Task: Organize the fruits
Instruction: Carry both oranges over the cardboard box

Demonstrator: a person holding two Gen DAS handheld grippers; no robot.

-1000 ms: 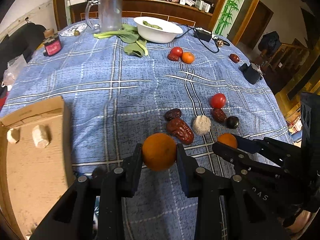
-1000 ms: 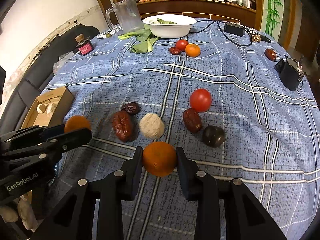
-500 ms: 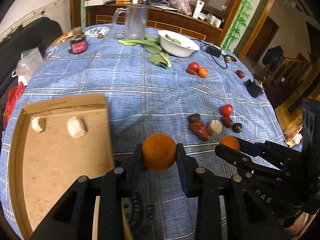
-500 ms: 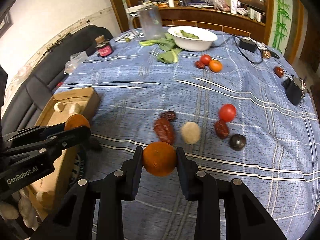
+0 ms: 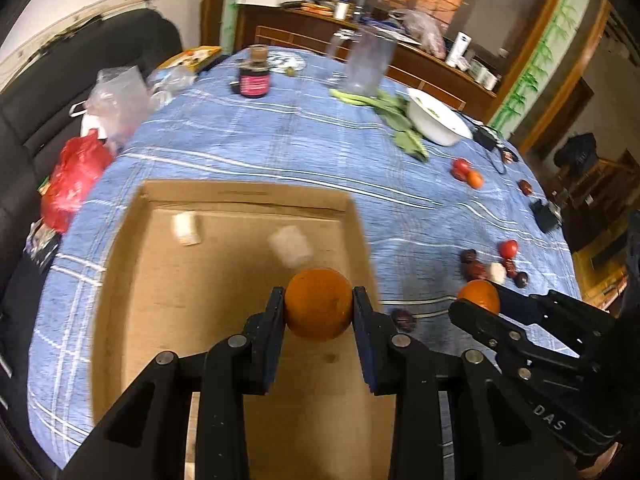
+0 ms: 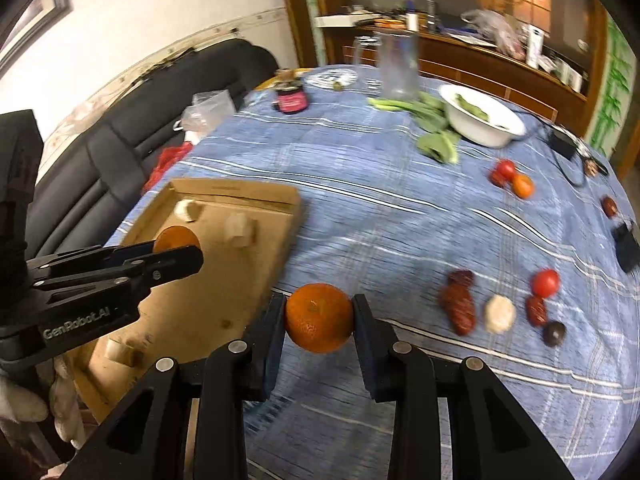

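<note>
Both arms have swung away from the fruit scatter on the blue tablecloth (image 5: 280, 152) toward the cardboard tray (image 5: 168, 280), so the drop-off looks close. The left gripper (image 5: 319, 305), fingers clamped on an orange (image 5: 319, 304), now hangs above the tray's right edge with two pale chunks (image 5: 290, 246) at 11 o'clock. The right gripper (image 6: 319, 317), clamped on its own orange (image 6: 319, 317), trails over cloth beside the tray, the dates (image 6: 458, 306) and tomato (image 6: 545, 282) left at 3 o'clock.

Far ahead of the gripper, a clear glass pitcher (image 6: 396, 66) stands on the table (image 6: 360, 216), which wears a blue plaid cloth. To its left sits a dark jar with a pink label (image 6: 291, 98); to its right, a white bowl (image 6: 482, 120) with leafy greens (image 6: 434, 136) beside it. A black sofa (image 6: 132, 128) lies off left.
</note>
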